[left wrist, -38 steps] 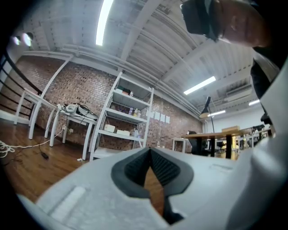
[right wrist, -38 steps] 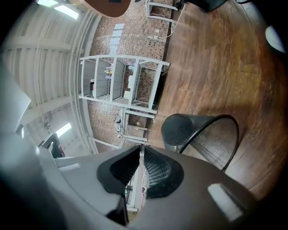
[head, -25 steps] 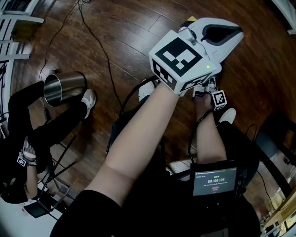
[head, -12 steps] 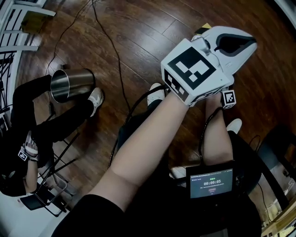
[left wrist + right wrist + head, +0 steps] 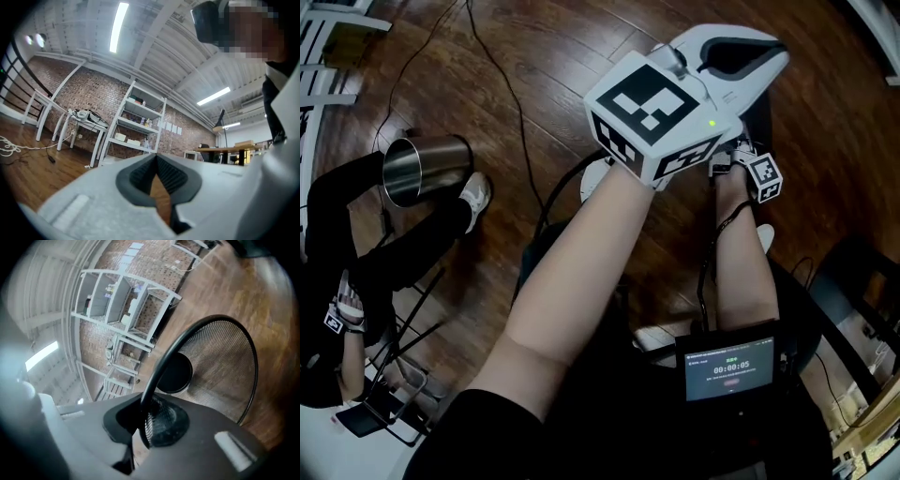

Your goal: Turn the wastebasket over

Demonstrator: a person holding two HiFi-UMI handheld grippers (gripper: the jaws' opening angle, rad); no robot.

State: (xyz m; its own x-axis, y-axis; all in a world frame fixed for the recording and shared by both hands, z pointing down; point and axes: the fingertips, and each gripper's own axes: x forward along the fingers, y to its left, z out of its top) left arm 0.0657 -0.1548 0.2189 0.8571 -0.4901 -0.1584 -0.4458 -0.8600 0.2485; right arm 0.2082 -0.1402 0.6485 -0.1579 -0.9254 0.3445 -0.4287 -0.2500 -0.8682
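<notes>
The black mesh wastebasket (image 5: 220, 366) fills the right gripper view, its open mouth toward the camera and its solid round bottom (image 5: 174, 373) far inside. My right gripper (image 5: 145, 414) is shut on its black rim (image 5: 161, 359), with the mesh wall pinched between the pads. In the head view only the right gripper's marker cube (image 5: 764, 176) shows, and the basket is hidden behind my left gripper (image 5: 769, 52). My left gripper (image 5: 156, 157) is held out above the floor. Its pads meet at the tip with nothing between them.
A shiny steel bin (image 5: 422, 169) lies on the wood floor at the left beside a person in black (image 5: 356, 244). Cables (image 5: 506, 103) run across the floor. A screen (image 5: 729, 364) sits at my waist. White shelves (image 5: 136, 122) and a table (image 5: 84, 117) stand by the brick wall.
Both grippers have shifted a little up in the head view. The right gripper's marker cube has moved up and to the right and has turned.
</notes>
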